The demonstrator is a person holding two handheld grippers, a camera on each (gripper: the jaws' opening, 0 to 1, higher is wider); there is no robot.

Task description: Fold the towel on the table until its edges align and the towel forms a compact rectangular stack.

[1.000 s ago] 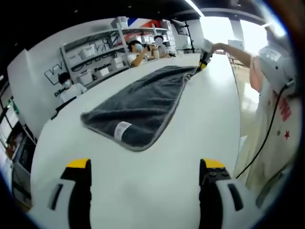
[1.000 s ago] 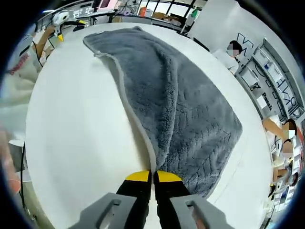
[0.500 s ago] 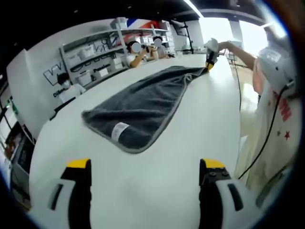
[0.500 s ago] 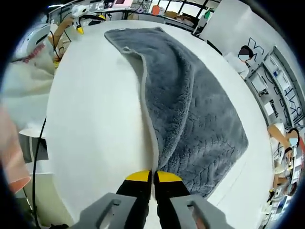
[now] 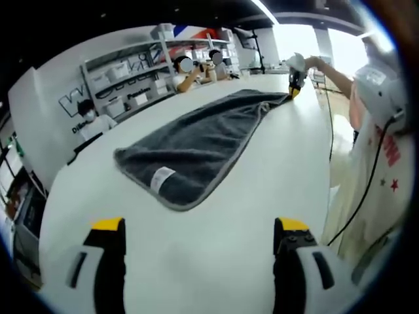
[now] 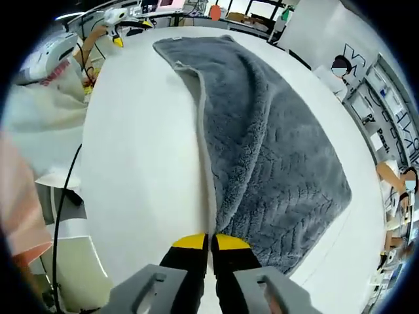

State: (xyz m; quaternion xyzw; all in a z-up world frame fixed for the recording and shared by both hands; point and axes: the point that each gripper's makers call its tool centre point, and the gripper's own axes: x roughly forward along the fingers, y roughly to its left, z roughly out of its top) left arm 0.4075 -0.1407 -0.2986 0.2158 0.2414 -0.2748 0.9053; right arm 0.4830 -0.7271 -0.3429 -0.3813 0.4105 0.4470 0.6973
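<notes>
The right gripper (image 6: pixel 210 243) stays clenched on the near corner of the grey towel (image 6: pixel 262 150); since a second ago it has drawn this corner a little sideways, so the hemmed edge now runs straighter along the white table (image 6: pixel 144 150). The left gripper (image 5: pixel 200 232) hovers above the table with jaws wide apart, holding nothing (the other end of the towel (image 5: pixel 196 147) lies ahead of it); the fold itself, I judge, is not yet begun.

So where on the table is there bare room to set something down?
The wide white strip of table between the towel and the person's side is bare, as is the patch ahead of the left gripper. The far side is narrow.
</notes>
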